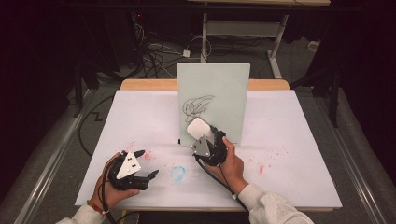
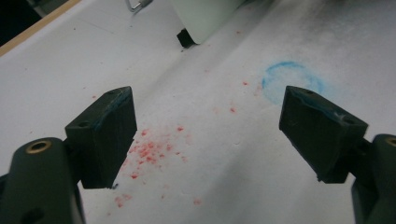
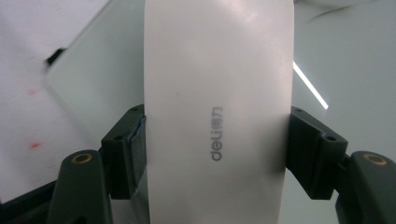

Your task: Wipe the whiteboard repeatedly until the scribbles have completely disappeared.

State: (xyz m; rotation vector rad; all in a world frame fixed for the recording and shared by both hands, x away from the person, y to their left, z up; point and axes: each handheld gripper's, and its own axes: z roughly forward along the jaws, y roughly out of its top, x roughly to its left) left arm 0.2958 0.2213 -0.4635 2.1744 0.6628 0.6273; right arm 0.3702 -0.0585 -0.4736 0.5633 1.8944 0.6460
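The right gripper (image 1: 201, 135) is squeezed tight on a white eraser (image 1: 199, 127), one jaw pressing each long side. It holds the eraser up against the low part of a white board (image 1: 224, 88) that stands upright on the table (image 1: 289, 154), just under a black scribble (image 1: 198, 106). The left gripper (image 1: 145, 163) has its jaws wide apart with nothing between them. It rests low over the table near some red specks (image 2: 149, 151) and a blue ring (image 2: 292, 77).
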